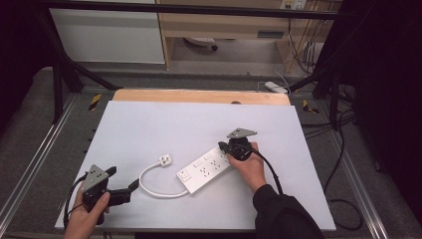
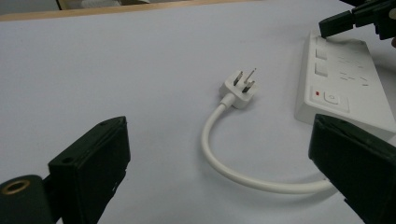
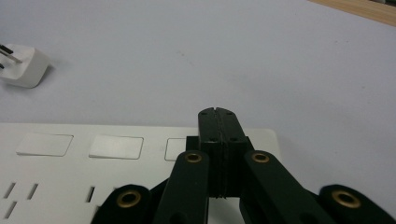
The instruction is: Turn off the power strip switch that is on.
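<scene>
Grippers at the white plastic power strip

Nearest, the left gripper, jaws apart, faces the looping white cable and its white plug; beyond, the right gripper, jaws pressed together, hovers over the strip's far end on the white table

High view overhead; gripper views close, low (sharing power strip).

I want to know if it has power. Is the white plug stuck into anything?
No. The plug lies loose on the table, prongs bare, beside its power strip.
</scene>
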Motion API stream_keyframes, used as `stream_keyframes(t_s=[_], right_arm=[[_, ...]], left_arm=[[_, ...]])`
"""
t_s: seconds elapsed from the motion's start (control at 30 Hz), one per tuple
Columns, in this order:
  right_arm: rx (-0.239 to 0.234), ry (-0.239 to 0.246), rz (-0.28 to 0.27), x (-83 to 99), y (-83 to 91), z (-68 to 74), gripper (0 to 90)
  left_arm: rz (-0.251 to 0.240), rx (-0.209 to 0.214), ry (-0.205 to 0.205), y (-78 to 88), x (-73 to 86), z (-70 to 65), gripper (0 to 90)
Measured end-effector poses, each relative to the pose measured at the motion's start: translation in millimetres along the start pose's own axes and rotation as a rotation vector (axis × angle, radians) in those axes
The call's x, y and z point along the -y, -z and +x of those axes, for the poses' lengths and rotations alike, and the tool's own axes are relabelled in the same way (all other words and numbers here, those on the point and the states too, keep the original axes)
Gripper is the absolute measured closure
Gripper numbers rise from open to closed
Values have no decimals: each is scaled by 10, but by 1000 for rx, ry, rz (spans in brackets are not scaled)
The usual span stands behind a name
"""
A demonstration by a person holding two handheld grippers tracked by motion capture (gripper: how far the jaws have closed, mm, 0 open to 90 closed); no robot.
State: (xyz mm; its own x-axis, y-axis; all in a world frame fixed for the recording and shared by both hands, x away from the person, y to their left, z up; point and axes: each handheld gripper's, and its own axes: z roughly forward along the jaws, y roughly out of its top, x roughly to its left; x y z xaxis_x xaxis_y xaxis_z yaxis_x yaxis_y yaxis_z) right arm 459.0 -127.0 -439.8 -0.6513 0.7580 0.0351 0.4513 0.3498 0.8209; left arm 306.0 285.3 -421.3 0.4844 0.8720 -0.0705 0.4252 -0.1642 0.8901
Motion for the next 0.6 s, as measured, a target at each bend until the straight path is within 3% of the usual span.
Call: stream_keyframes(t_s=[0.6], right_arm=[[2, 1, -4, 12, 0, 3, 900]], left_arm=[[0, 0, 0, -1, 0, 0, 55]])
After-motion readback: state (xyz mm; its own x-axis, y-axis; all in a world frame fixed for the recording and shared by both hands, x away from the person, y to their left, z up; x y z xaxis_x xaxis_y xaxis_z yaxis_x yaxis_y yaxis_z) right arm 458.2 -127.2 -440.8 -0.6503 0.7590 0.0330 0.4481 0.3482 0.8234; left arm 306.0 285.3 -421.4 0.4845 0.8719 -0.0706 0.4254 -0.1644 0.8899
